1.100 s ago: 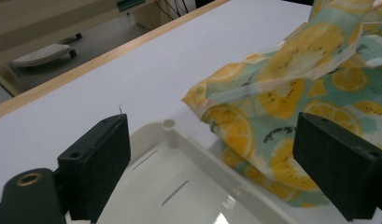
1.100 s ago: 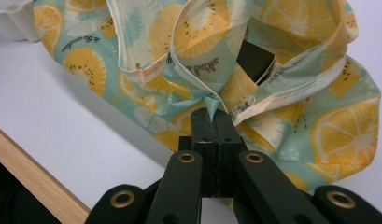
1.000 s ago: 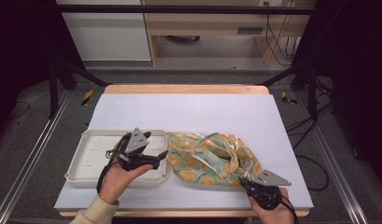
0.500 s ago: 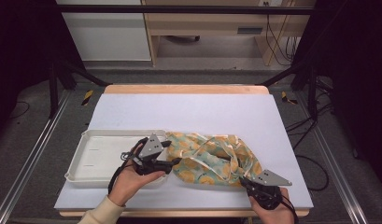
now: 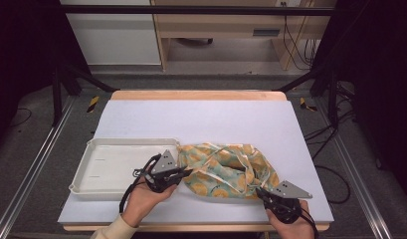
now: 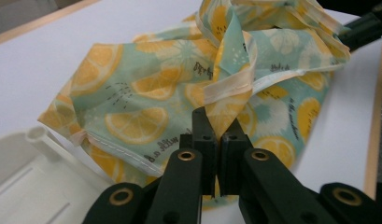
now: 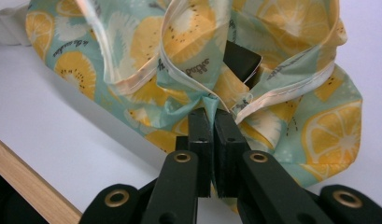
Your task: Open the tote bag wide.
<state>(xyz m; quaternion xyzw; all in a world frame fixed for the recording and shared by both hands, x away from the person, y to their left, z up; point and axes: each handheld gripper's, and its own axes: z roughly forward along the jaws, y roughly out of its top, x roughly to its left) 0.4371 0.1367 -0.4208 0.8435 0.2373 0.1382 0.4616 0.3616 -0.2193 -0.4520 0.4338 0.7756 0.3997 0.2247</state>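
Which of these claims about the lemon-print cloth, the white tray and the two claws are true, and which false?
1. The left claw is shut on the cloth. True; its jaws have just been closing, with a fold of cloth between them.
2. The right claw hangs open above the table. False: it is shut on the cloth's near right edge.
3. The cloth lies inside the tray. False: it lies crumpled on the table, to the right of the tray.
4. The tray holds nothing. True.
5. The cloth is plain blue. False: it is pale green with yellow lemon slices.
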